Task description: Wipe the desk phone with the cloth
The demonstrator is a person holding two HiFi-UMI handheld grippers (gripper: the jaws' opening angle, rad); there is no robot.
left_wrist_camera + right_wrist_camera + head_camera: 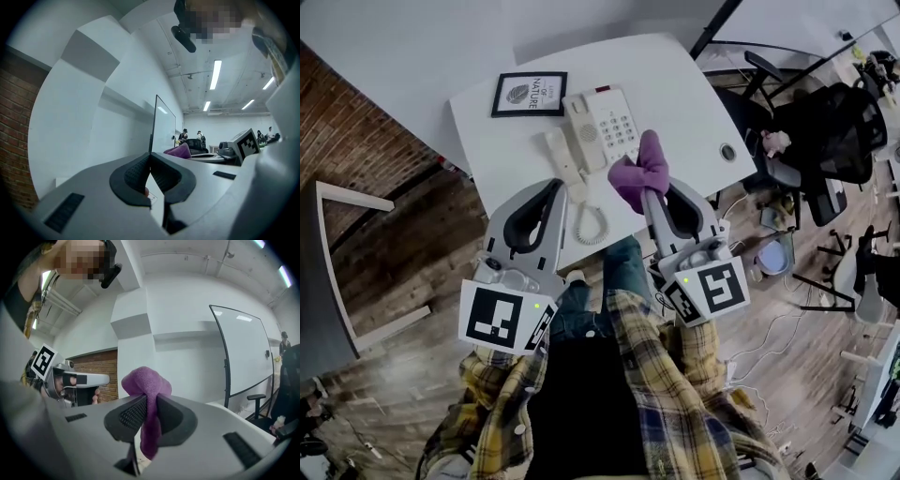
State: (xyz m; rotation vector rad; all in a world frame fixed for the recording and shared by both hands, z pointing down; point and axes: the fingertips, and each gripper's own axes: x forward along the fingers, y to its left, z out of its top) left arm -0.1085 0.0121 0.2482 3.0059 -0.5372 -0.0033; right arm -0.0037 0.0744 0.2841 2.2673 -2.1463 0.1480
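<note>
Head view, read from the left: a black-framed print (530, 94) is seen left of and behind the desk phone (602, 127) on the white worktop (694, 94). The left claw (553, 187) is held near the phone's front-left corner. In the left gripper view its ribbed black pads (136, 176) are shut tip to tip with nothing between them. The cream handset (563, 161) lies along the phone's left side; whether it is seated in its cradle cannot be told. A coiled cord (592, 223) trails from it toward the front edge.

The phone is judged to be hard, smooth moulded plastic, light enough to slide under a push. It would best be steadied at its plain left edge, clear of the raised keys.

Just right of the phone's front, the purple cloth (639, 171) is pinched in the right claw (653, 194). In the right gripper view the cloth (146, 380) bulges above the pads and hangs below them. It looks soft, napped and limp, so the bunched end would press best. A round grommet (728, 151) lies well right of the phone.
</note>
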